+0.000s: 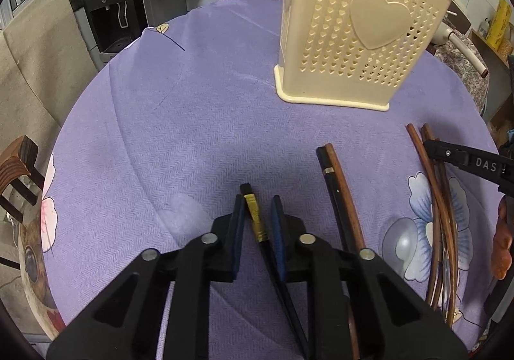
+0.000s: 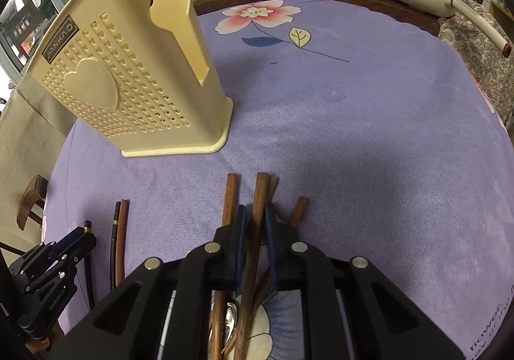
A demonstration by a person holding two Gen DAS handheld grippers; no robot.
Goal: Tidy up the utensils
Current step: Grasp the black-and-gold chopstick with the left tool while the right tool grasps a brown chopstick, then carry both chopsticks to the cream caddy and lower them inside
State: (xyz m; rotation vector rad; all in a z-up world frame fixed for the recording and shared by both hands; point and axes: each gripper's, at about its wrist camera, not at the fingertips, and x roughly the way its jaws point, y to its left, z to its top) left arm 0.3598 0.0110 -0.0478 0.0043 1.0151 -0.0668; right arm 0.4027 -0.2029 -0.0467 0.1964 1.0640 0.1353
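The left claw (image 1: 258,199) is down on the desk with its two blue-padded fingers (image 1: 238,225) set either side of a black chopstick with a gold band (image 1: 253,218). One pad lies against the stick, the other stands a little off it, so the claw is spread rather than clenched. Just to its right lie a second black chopstick (image 1: 332,180) and a brown one (image 1: 345,189), side by side and touching.

The right claw (image 2: 255,209) straddles a brown wooden chopstick (image 2: 258,199). Its pads sit close to the stick on both sides, but I cannot tell whether they actually press it. More brown chopsticks (image 2: 229,199) lie bunched around and beneath this claw, their ends fanned slightly apart.

Beyond both claws, well apart from the sticks, a cream perforated utensil holder (image 1: 353,29) with a raised heart on its face stands upright on the purple flowered cloth (image 2: 353,135) covering the round desk.
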